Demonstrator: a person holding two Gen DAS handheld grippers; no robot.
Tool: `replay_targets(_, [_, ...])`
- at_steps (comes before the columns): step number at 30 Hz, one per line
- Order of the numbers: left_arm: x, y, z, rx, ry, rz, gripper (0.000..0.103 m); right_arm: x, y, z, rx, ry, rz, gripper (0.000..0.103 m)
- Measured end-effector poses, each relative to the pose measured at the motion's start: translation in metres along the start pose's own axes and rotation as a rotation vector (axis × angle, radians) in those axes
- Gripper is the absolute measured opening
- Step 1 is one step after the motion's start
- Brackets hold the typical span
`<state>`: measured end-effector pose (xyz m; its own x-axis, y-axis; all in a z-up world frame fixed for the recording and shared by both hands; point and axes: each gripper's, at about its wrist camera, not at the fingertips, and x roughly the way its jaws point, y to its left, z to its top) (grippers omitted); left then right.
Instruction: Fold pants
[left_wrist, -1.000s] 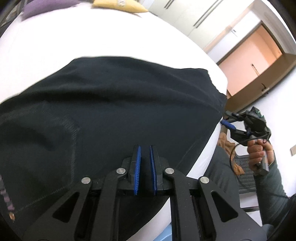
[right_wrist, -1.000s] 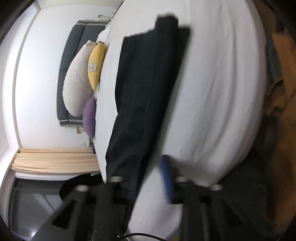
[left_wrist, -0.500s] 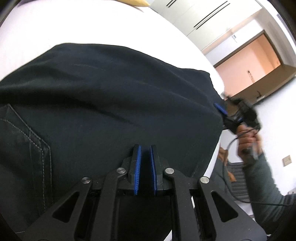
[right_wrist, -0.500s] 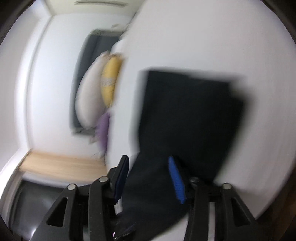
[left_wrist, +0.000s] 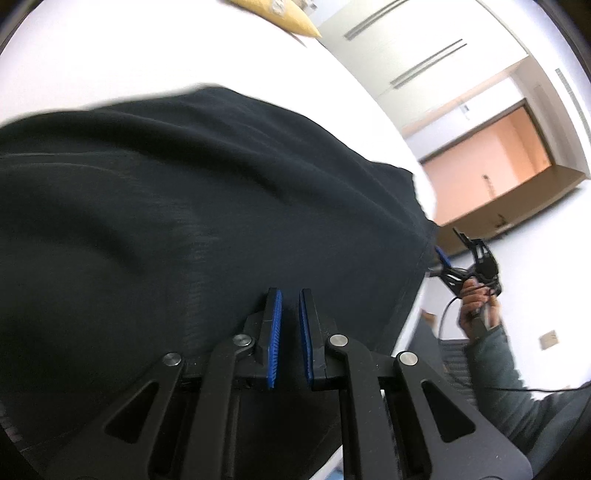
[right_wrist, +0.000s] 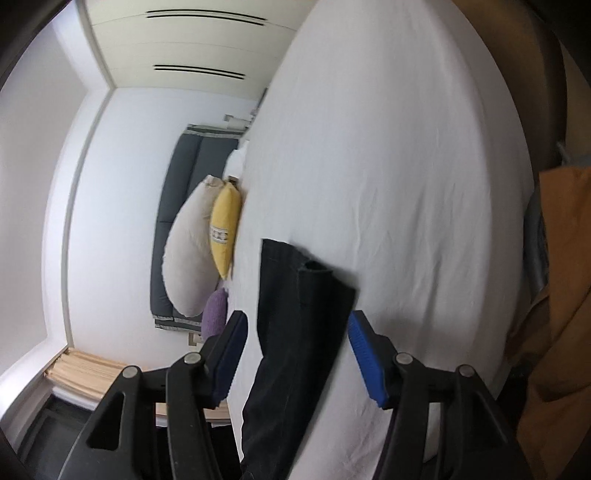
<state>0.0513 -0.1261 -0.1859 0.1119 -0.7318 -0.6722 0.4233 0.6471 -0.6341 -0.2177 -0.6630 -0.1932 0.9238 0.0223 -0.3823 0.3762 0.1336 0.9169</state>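
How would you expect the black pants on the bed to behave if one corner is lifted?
The black pants would probably sag limply; soft ripples already show. Their hem droops over the bed edge, so they might slide off.

white bed sheet (right_wrist: 388, 166) fills most of rt view, lightly creased. at its far end: beige pillow (right_wrist: 188, 254), yellow cushion (right_wrist: 223, 229) w/ patterned band touching it, purple cushion (right_wrist: 215, 308) just below, all against a grey headboard (right_wrist: 184, 162). white wardrobe doors (left_wrist: 417, 48) w/ dark slot handles. orange cloth (right_wrist: 554, 314) at rt edge. peach doorway (left_wrist: 491, 155) w/ open wood door (left_wrist: 517, 206).
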Motion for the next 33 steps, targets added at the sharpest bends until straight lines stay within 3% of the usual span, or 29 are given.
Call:
replay_targets(4, [-0.030,0.038,-0.013,-0.088,-0.059,-0.045,0.010,0.009,-0.006,0.003,0.029,0.015,-0.047,0.061])
replay_targets(12, [-0.053,0.067,-0.031,-0.084,-0.099,-0.067,0.006,0.011,-0.008,0.001,0.044,0.031,-0.026,0.062])
replay_targets(16, [-0.073,0.078,-0.038,-0.056,-0.087,-0.022,0.006,0.021,-0.004,0.005,0.042,0.029,-0.008,0.062])
replay_targets(20, [-0.097,0.061,-0.040,-0.027,-0.093,0.062,0.007,0.023,0.000,0.004,0.040,0.031,-0.007,0.062])
replay_targets(23, [-0.134,0.049,-0.037,-0.006,-0.175,0.059,0.007,0.019,-0.002,0.002,0.032,0.030,-0.004,0.062])
replay_targets(28, [-0.203,0.078,-0.019,-0.076,-0.328,0.158,0.007,0.023,-0.002,0.000,0.012,0.031,-0.022,0.062])
replay_targets(30, [-0.219,0.084,-0.012,-0.092,-0.360,0.197,0.007,0.027,-0.002,0.001,0.010,0.036,-0.023,0.062])
replay_targets(33, [-0.214,0.073,-0.001,-0.089,-0.360,0.166,0.007,0.031,0.001,0.001,-0.003,0.039,-0.032,0.062])
